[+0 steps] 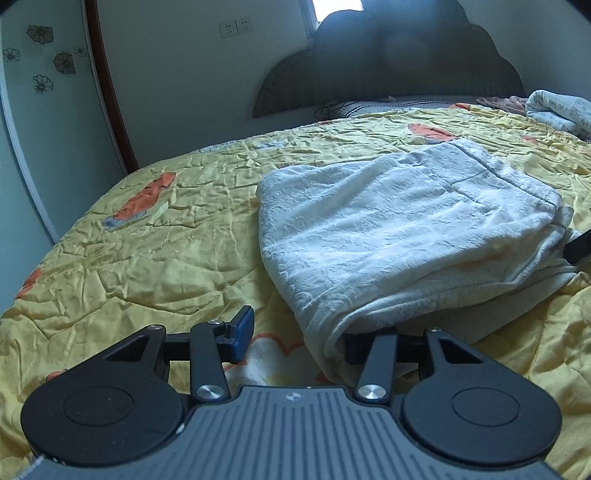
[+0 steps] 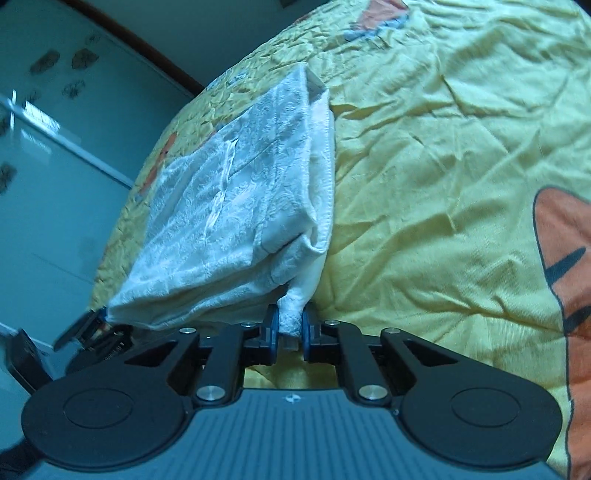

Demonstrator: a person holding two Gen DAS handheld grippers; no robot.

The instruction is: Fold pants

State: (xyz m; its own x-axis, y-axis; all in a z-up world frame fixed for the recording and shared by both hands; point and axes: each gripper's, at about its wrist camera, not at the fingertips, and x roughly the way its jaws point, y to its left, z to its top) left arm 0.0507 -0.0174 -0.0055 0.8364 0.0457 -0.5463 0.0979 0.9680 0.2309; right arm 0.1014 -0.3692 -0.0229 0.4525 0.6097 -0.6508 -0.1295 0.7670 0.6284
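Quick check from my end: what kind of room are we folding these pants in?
Most likely a bedroom: the white textured pants lie on a bed's crinkled yellow quilt with orange cartoon prints, with a dark scalloped headboard against the wall.

Bed (image 1: pixel 129 258) with crinkly yellow quilt, orange cartoon prints. Dark scalloped headboard (image 1: pixel 388 70) against pale wall, double socket (image 1: pixel 236 27) up top, bright window (image 1: pixel 336 5) behind. Flower decals (image 1: pixel 44 55) on left panel. Rolled blanket (image 1: pixel 557 110) far corner.
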